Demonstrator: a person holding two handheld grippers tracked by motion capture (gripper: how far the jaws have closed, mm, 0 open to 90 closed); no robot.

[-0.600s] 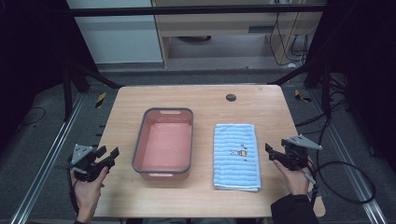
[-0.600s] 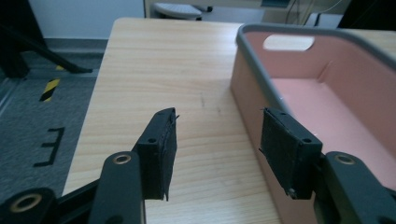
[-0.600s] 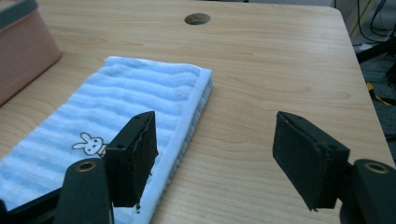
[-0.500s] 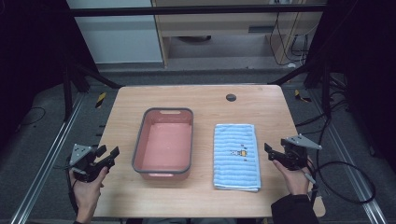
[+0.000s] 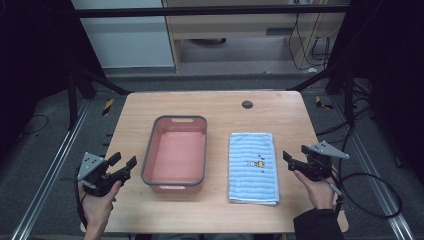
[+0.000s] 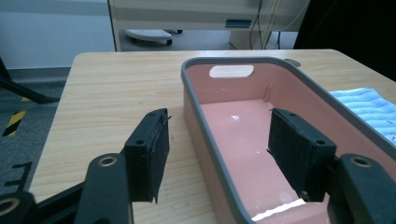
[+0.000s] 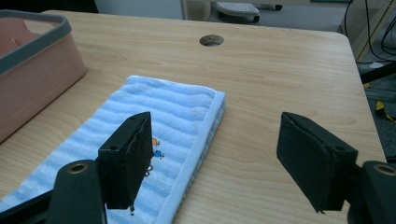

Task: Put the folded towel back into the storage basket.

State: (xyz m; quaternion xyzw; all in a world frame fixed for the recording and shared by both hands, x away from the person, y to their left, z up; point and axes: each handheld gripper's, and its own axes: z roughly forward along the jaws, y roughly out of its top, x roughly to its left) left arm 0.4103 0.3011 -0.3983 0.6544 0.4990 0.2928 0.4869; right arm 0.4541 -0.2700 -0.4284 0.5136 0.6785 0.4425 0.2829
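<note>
Nothing has really moved: both hands stay low at the table's [image 5: 220, 105] sides. Left gripper [image 5: 121, 165] and right gripper [image 5: 289, 160] keep jaws apart, holding nothing. Folded blue striped towel [image 5: 253, 167] lies flat beside the pink plastic tub [image 5: 176, 185], so work hasn't started.

A wooden table [image 5: 215, 107] carries a pink bin [image 5: 176, 153] beside a folded blue towel [image 5: 252, 167].

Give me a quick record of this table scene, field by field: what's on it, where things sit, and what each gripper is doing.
surface: wooden table
bin: pink bin, grey rim, nothing inside, left of centre
towel: folded blue striped towel, flat, right of the bin, apart from it
left gripper: left gripper, open, beside the bin, holding nothing
right gripper: right gripper, open, beside the towel, holding nothing
</note>
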